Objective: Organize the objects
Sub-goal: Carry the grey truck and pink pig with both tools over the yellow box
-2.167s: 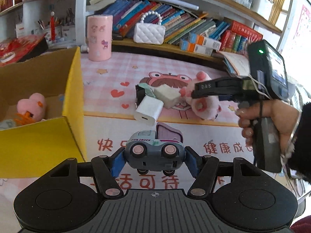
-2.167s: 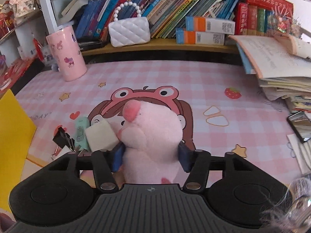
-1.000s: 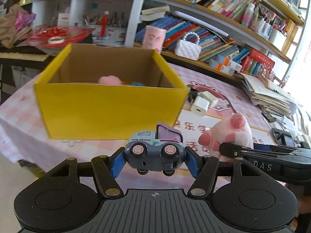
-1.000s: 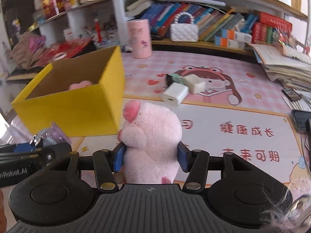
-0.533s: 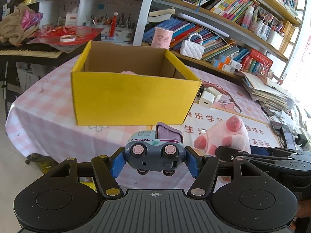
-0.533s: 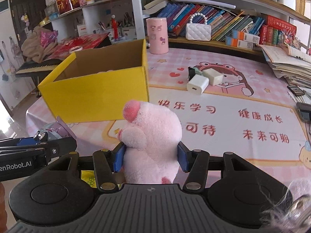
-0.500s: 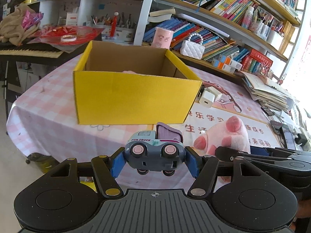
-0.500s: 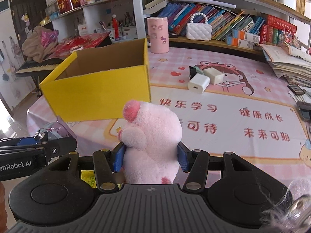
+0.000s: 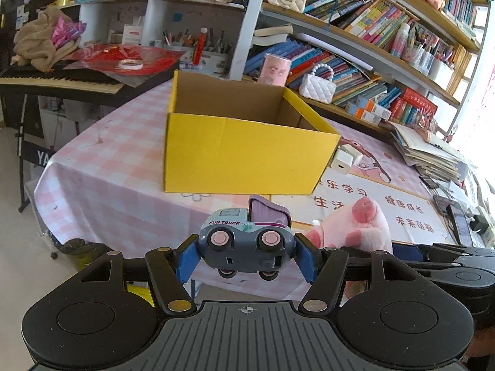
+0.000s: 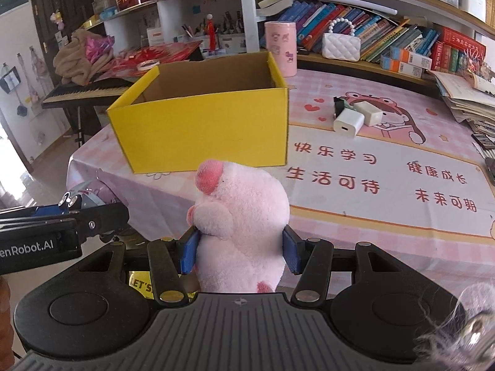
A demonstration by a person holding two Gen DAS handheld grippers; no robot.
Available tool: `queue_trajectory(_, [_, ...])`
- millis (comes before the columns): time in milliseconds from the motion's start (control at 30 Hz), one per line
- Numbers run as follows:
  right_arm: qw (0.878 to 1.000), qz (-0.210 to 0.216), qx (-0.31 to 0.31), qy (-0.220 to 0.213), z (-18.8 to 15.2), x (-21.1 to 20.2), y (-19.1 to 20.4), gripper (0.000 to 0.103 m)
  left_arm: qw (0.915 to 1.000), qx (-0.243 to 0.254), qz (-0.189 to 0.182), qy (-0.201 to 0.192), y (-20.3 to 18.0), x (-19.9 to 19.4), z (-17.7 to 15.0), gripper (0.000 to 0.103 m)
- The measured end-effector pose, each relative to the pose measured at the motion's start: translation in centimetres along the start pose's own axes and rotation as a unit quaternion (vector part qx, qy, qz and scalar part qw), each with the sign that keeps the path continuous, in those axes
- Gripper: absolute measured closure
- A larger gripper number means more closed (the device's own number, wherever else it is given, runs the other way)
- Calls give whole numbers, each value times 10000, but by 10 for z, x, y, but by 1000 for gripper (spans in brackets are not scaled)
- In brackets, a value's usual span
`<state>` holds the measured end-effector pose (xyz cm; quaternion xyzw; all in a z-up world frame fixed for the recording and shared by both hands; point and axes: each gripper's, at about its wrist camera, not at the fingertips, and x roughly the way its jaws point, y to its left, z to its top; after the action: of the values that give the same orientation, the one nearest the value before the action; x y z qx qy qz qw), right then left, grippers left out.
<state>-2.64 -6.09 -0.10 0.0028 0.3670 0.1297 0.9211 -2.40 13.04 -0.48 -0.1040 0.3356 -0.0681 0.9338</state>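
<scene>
Left gripper (image 9: 246, 258) jaws clamped on truck (image 9: 246, 241); right gripper (image 10: 239, 250) jaws clamped on pig (image 10: 241, 219). Both held off the near edge of table (image 10: 355, 167). Ahead and lower: open yellow box (image 10: 204, 123), long side facing. Left nearer, directly in line.

Both units alike: left gripper (image 9: 246, 258) and right gripper (image 10: 240, 249) in matte black plastic with ribbed centre plate, crosshair mark, two round side discs, brass-coloured pivot screws and blue pads (image 10: 188, 248); white "enRobot.AI" lettering on the housing at left edge of right-wrist view.
</scene>
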Motion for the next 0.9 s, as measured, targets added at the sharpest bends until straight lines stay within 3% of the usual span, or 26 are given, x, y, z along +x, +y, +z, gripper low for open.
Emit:
queue_trajectory(400, [9997, -67, -100, -228, 12, -1, 10, 52, 9996, 68, 33, -263, 7, -4, 14, 39])
queue_trajectory(733, [9900, -115, -302, -1375, 96, 4, -1, 52, 9940, 169, 206, -1062, 1, 8, 84, 39])
queue_trajectory(900, [9868, -54, -415, -1563, 138, 28, -10, 51, 9918, 269, 435, -1169, -4, 36, 114, 39])
